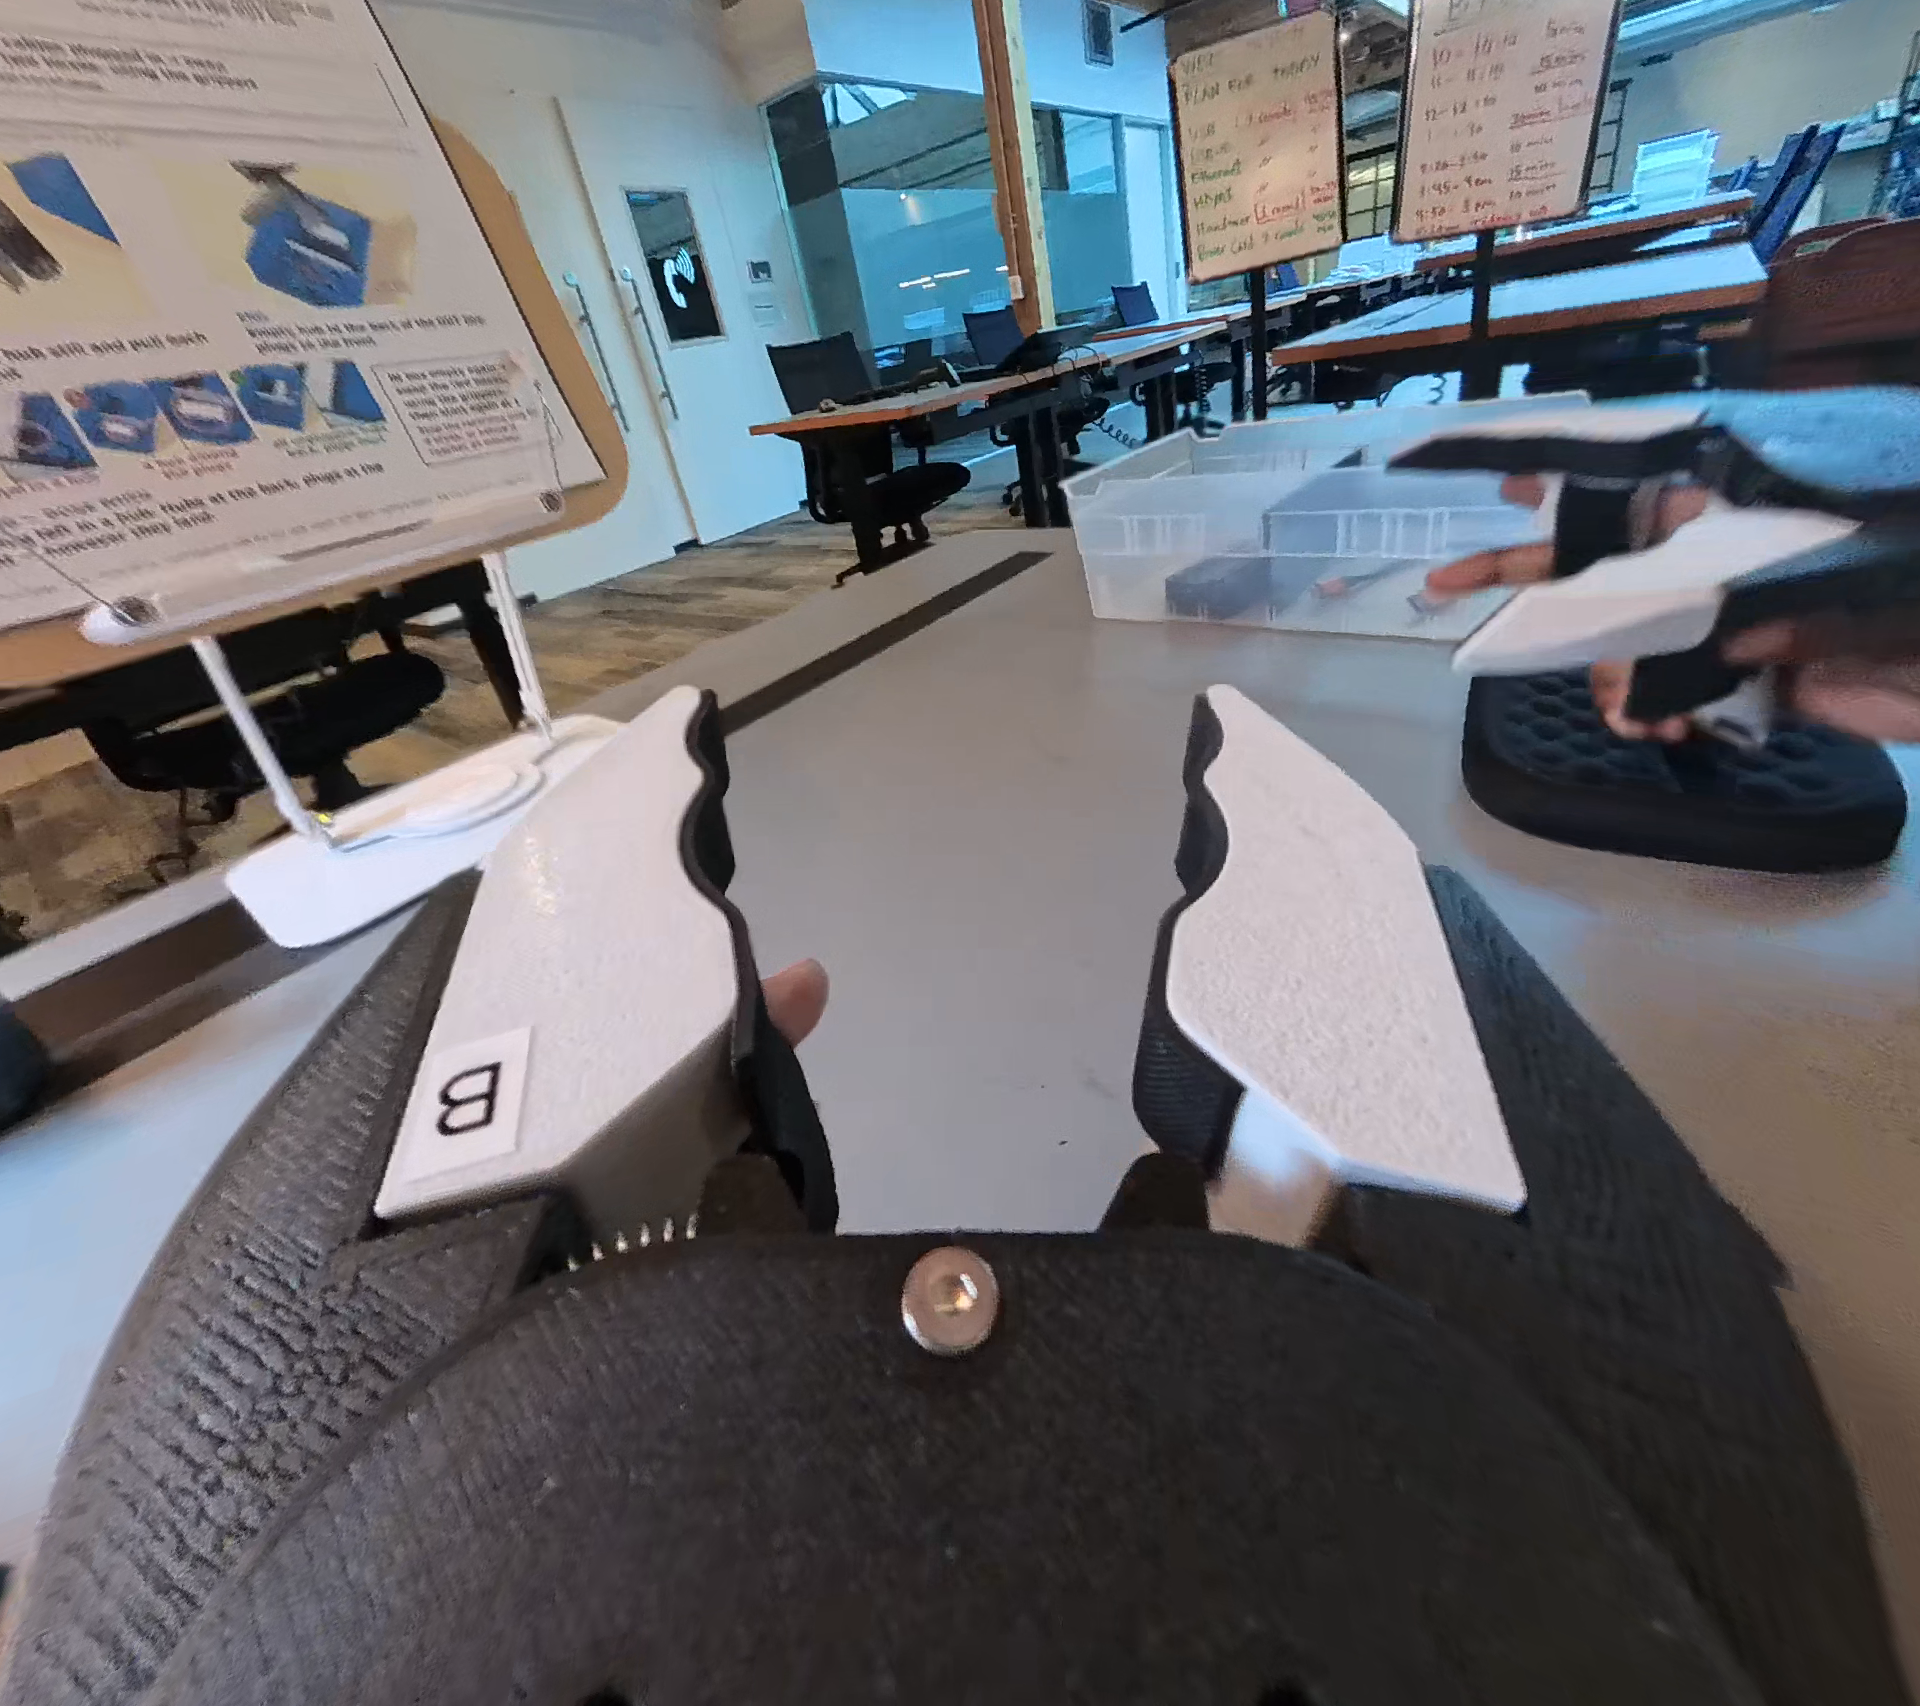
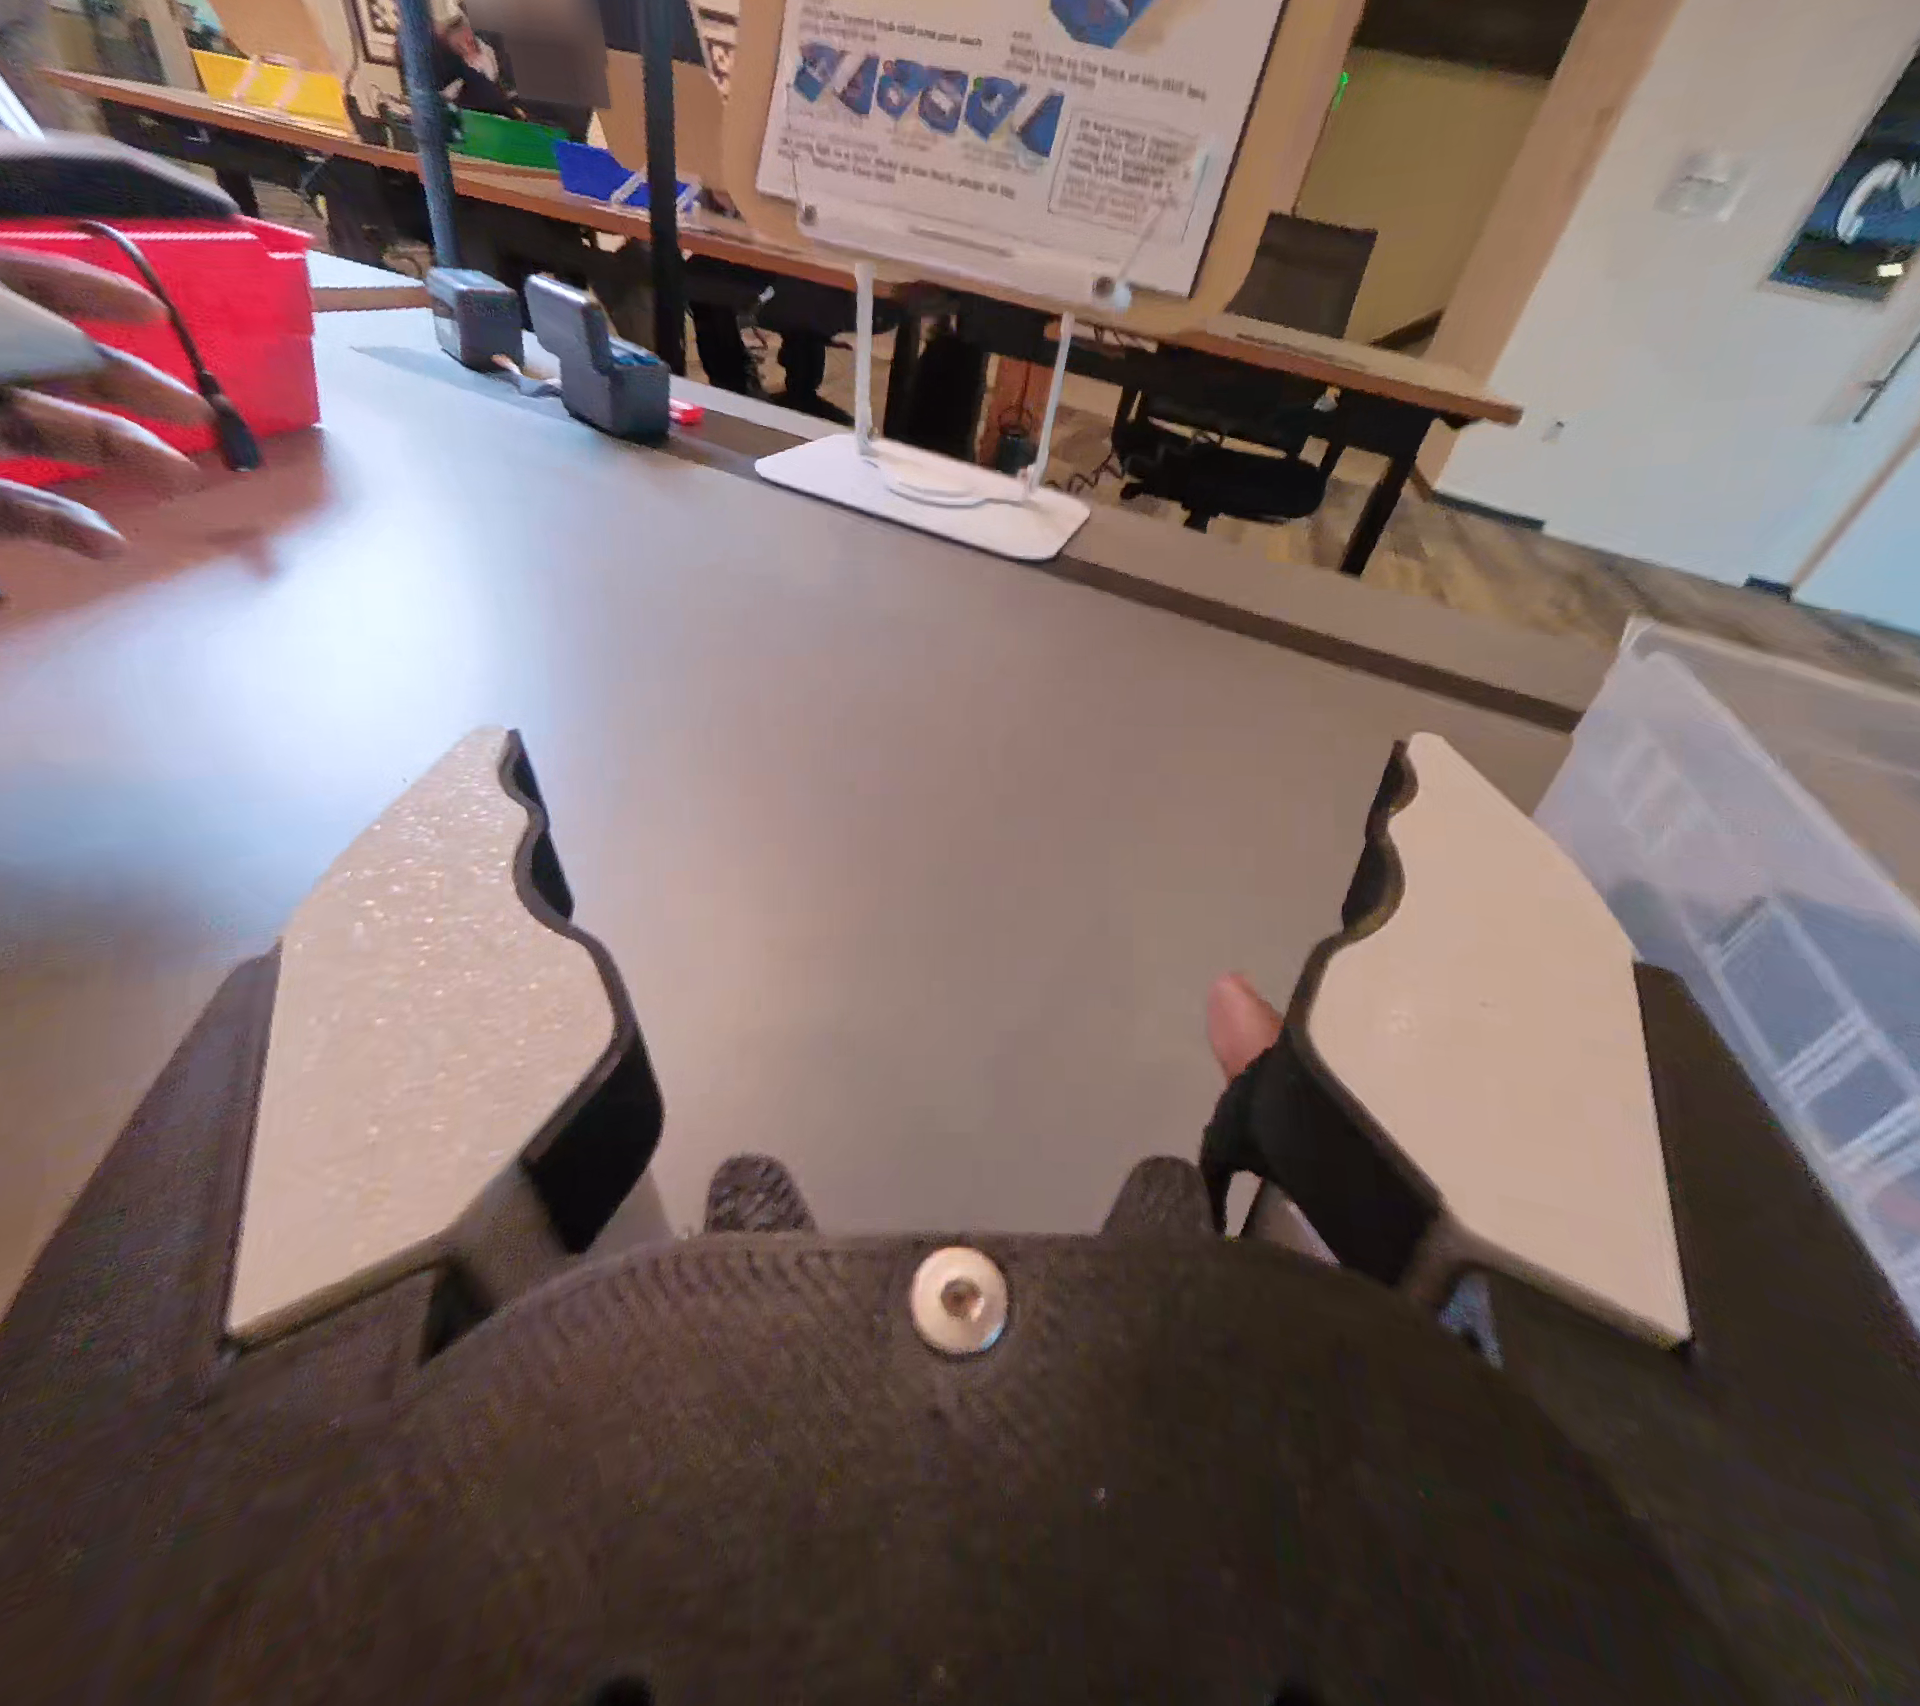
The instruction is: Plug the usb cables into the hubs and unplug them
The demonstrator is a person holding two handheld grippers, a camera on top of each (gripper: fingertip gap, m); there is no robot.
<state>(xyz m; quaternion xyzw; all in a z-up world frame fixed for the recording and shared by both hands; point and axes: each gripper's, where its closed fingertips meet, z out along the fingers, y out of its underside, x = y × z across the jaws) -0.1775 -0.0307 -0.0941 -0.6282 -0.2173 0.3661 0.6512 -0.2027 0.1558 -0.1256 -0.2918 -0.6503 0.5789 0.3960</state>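
Note:
My left gripper point(image 1: 956, 711) is open and empty, held low over the grey table point(image 1: 935, 877). My right gripper point(image 2: 956, 747) is open and empty above the same table; it also shows in the left wrist view point(image 1: 1423, 560), blurred, in front of a clear plastic bin point(image 1: 1143, 503). Dark grey hubs point(image 1: 1216, 591) lie in that bin. A black cable with a plug point(image 2: 234, 441) hangs over the front of a red bin point(image 2: 249, 326) at the far left. A blurred hand point(image 2: 94, 451) is beside it.
An instruction sheet on a white stand point(image 2: 925, 493) is at the table's back edge, also in the left wrist view point(image 1: 343, 867). A black padded cushion point(image 1: 1662, 783) lies near the clear bin point(image 2: 1714, 877). Two grey devices point(image 2: 603, 378) sit along the back edge.

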